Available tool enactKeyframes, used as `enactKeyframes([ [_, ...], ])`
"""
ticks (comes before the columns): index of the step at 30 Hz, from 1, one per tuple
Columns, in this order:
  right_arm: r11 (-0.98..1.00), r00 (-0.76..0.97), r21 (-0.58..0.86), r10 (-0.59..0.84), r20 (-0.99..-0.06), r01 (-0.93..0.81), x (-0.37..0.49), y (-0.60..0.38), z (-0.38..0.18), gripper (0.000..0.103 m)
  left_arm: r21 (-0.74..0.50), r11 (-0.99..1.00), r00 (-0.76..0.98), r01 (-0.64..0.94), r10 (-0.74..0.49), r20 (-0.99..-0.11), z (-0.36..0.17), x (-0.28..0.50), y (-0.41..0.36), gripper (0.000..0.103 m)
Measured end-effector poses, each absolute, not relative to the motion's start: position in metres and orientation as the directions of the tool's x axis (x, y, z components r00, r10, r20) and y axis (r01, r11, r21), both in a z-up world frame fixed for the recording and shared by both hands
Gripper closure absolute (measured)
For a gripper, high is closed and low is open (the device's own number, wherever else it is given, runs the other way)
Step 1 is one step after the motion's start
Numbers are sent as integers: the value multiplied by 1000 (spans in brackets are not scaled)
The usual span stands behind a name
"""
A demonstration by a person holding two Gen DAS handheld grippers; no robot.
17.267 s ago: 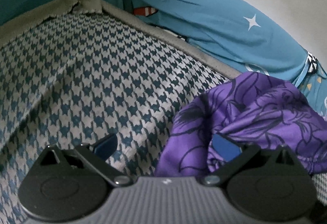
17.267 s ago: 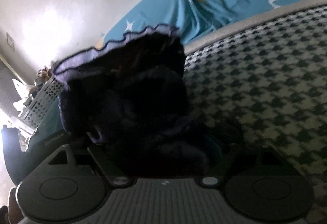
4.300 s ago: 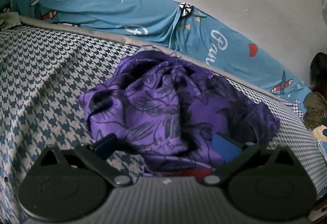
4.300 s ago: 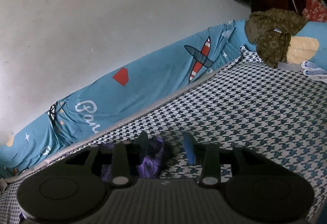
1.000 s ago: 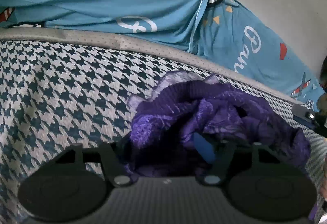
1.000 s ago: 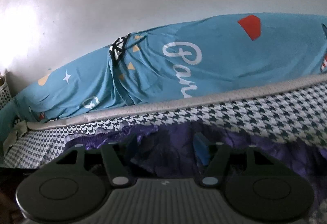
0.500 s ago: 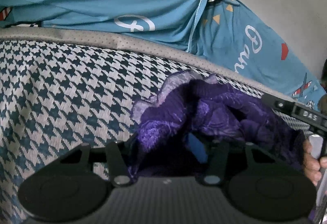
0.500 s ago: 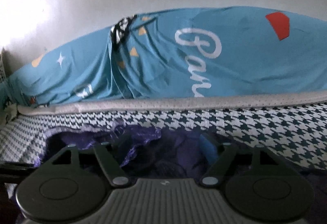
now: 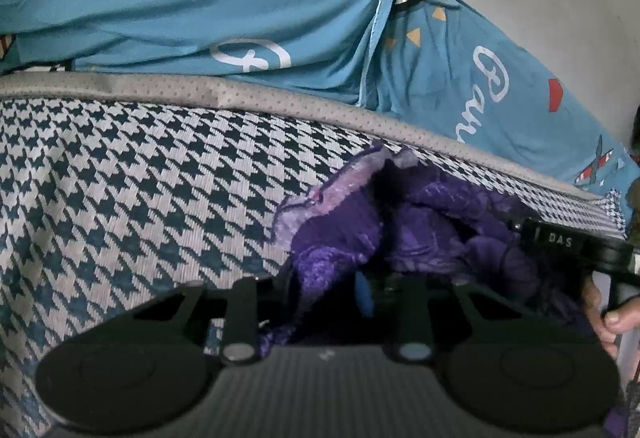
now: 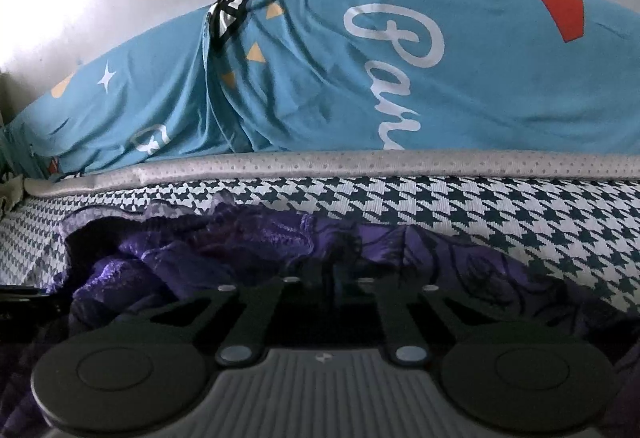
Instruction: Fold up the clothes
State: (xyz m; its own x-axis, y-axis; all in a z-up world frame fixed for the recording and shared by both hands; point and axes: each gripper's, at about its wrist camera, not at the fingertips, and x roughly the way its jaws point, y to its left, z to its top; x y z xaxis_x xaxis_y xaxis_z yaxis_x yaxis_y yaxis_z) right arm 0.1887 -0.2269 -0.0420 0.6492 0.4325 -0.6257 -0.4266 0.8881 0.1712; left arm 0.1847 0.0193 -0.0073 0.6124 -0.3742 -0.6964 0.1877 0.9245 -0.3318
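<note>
Both grippers have just pinched in. Left gripper (image 9: 324, 290) closing on ruffled near-left edge of purple garment (image 9: 432, 230). Right gripper (image 10: 332, 278) clenched on its dark folds. Garment bunched on houndstooth mattress (image 9: 120, 178), near blue bedding (image 9: 200, 10). Likely ready for lift and spread.

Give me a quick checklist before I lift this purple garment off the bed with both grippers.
1. Right gripper shut on the purple garment: ok.
2. Left gripper grip: not ok yet, its jaws are closing with cloth between them.
3. Garment spread flat: not ok, it is bunched up.
4. Which edge or corner each gripper holds: cannot tell.
5. Garment clear of the blue bedding: ok, it lies on the checked mattress.
</note>
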Motion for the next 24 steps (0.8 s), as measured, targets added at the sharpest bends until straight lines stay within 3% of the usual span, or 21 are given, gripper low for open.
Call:
enactKeyframes([
  [11, 890, 657, 193, 437, -614, -412, 190, -230, -39, 97, -302, 937, 630, 175, -342, -697, -4, 182, 14, 78],
  [14, 890, 656, 183, 435, -617, -418, 190, -229, -40, 91, -305, 937, 626, 168, -341, -702, -5, 183, 14, 78],
  [16, 893, 654, 175, 427, -624, -416, 190, -226, -42, 74, -309, 937, 623, 160, -339, -705, -6, 184, 14, 77],
  [22, 896, 675, 112, 401, -619, -430, 187, -214, -50, 69, -321, 936, 618, 147, -340, -709, -8, 185, 16, 73],
  [24, 895, 676, 106, 401, -619, -434, 187, -213, -50, 75, -325, 934, 616, 148, -344, -708, -9, 185, 16, 73],
])
